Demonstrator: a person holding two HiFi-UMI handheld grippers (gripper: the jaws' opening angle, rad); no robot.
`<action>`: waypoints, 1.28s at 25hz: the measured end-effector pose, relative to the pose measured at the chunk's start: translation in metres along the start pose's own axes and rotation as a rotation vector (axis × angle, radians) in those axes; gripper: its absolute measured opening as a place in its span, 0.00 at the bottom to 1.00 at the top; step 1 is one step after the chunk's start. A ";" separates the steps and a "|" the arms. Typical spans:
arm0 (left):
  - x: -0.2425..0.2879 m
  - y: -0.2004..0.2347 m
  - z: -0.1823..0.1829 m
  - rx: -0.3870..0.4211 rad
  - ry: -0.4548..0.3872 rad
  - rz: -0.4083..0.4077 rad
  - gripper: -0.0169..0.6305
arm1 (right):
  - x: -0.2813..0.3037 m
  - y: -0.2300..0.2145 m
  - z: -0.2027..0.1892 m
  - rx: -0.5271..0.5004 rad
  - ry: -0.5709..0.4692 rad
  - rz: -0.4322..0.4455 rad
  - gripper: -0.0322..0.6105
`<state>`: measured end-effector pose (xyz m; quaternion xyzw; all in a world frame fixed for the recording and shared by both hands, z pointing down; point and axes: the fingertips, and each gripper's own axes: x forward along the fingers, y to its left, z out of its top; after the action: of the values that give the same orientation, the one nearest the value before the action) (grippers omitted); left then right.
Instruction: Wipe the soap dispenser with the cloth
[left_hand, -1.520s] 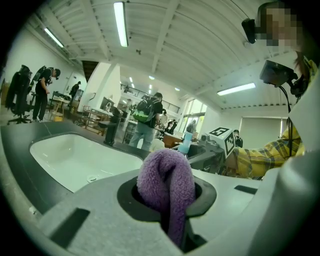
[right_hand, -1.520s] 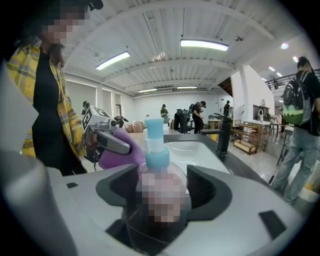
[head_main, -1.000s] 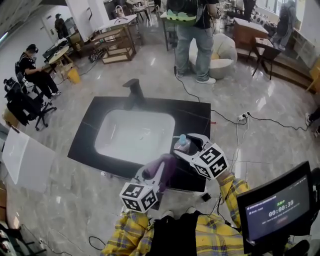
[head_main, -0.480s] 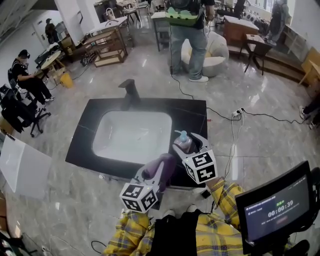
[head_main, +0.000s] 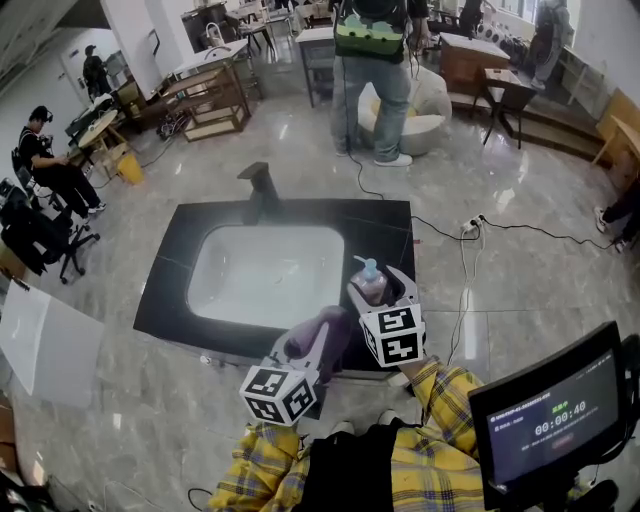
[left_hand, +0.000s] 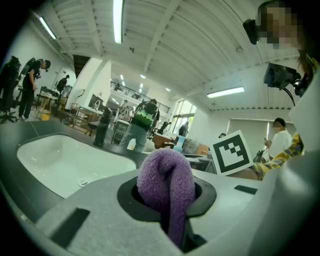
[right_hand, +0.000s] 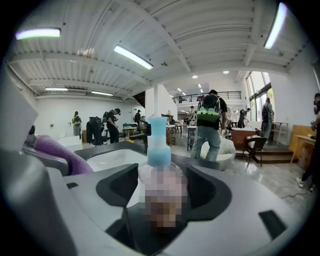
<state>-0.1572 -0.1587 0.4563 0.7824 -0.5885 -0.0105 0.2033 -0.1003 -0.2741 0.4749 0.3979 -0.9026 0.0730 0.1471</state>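
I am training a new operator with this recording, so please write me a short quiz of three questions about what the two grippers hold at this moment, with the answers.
1. Multiple choice: what does the left gripper hold? A) a purple fleece cloth; B) a yellow sponge; C) nothing.
2. True or false: the clear soap dispenser with a blue pump lies inside the white sink basin.
3. Short answer: which gripper has its jaws shut on the dispenser?

Key: 1: A. 2: False. It is between the jaws of the right gripper, to the right of the basin. 3: The right gripper.
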 end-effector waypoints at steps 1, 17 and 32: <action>0.000 -0.001 0.000 0.003 0.000 -0.002 0.09 | 0.000 -0.001 0.000 0.003 -0.002 -0.009 0.51; -0.001 -0.007 0.007 -0.003 -0.018 -0.027 0.09 | -0.021 0.000 0.003 0.030 -0.024 0.037 0.51; -0.003 -0.033 0.003 0.000 -0.012 -0.083 0.09 | -0.080 -0.004 0.001 0.068 -0.045 0.040 0.51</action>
<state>-0.1289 -0.1493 0.4420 0.8060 -0.5569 -0.0234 0.1994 -0.0462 -0.2218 0.4480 0.3860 -0.9105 0.0978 0.1114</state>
